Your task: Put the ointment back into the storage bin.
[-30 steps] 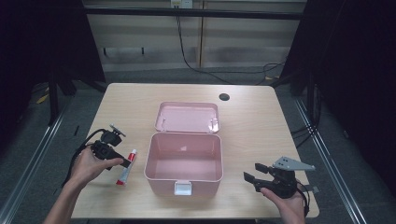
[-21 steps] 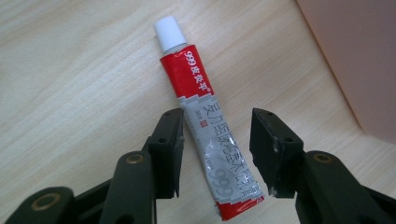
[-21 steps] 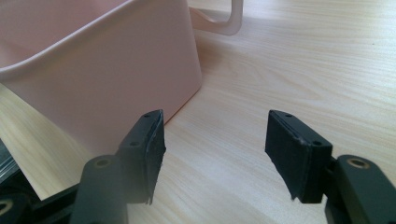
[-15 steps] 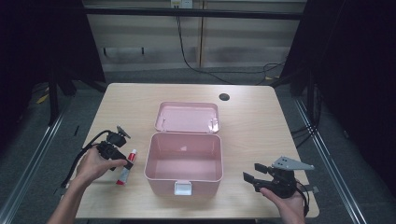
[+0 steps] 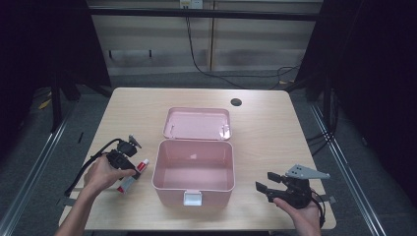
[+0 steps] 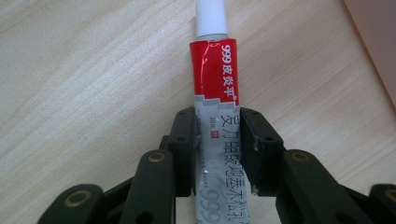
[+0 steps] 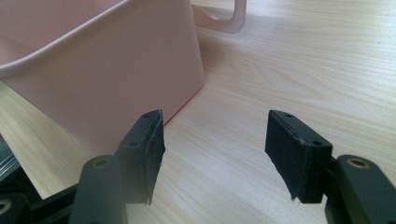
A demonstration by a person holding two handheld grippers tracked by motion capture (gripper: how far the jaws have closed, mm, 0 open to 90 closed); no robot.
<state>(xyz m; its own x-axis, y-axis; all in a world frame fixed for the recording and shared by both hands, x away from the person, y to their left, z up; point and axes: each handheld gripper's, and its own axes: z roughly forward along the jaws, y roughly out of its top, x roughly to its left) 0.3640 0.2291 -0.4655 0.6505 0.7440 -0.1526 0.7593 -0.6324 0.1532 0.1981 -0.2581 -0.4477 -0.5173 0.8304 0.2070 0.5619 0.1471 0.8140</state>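
A red, white and grey tube point(image 5: 133, 177) with a white cap lies on the table left of the open pink box point(image 5: 193, 147). My left gripper point(image 5: 129, 169) is over it. In the left gripper view both pads press the grey lower part of the tube point(image 6: 214, 70), so that gripper point(image 6: 217, 126) is shut on it, cap pointing away. My right gripper point(image 5: 264, 183) rests near the box's front right corner. It stands open point(image 7: 215, 140) with bare table between its jaws and the box wall point(image 7: 93, 70) to its left.
The box's lid point(image 5: 196, 123) lies folded back flat behind it, and its white latch point(image 5: 192, 197) faces the front edge. A dark round hole point(image 5: 236, 102) sits in the table at the back right. The left gripper's cable point(image 5: 86, 167) trails off the left edge.
My left gripper has shifted a little right and down onto the tube and closed on it. The right gripper has stayed where it was, open.
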